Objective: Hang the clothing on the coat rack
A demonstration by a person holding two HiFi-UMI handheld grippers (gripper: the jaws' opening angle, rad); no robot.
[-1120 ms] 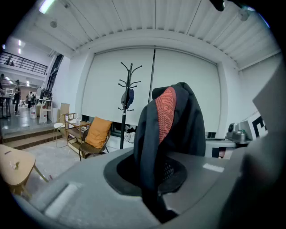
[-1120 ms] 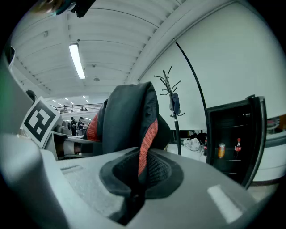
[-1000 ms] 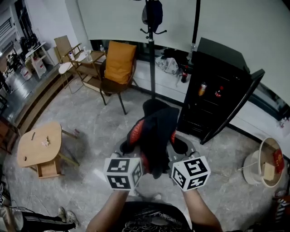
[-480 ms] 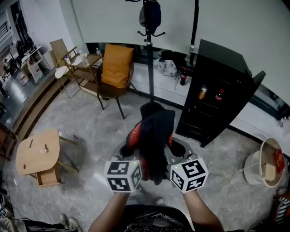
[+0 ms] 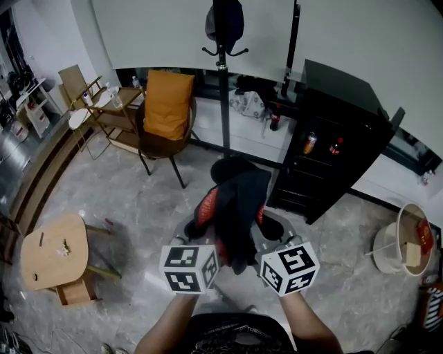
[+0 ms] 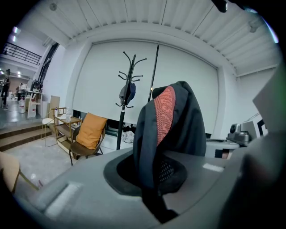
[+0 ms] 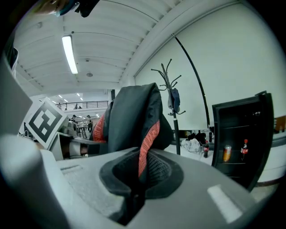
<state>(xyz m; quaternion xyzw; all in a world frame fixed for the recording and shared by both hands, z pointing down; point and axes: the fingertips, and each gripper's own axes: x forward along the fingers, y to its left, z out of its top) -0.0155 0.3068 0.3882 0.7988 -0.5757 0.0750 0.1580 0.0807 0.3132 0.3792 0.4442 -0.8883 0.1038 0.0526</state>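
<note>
A black garment with a red lining [image 5: 234, 207] hangs bunched between both grippers in front of me. My left gripper [image 5: 208, 231] is shut on its cloth [image 6: 167, 129], which rises out of the closed jaws. Likewise my right gripper [image 5: 266, 231] is shut on the same garment [image 7: 134, 123], its red edge running down into the jaws. The black coat rack [image 5: 223, 83] stands ahead by the wall, a dark bag [image 5: 225, 21] hanging on its hooks. The coat rack [image 6: 127, 96] sits left of the cloth in the left gripper view, and the coat rack [image 7: 172, 105] sits right of it in the right gripper view.
A chair with an orange cushion [image 5: 164, 104] stands left of the rack. A black cabinet [image 5: 332, 148] with its door open holds bottles at the right. A small wooden table [image 5: 52, 249] is at the lower left, a round basket [image 5: 405, 249] at the right edge.
The view has shifted forward and to the right; the chair and wooden table slid left and down. Both grippers keep their hold on the garment at the same height.
</note>
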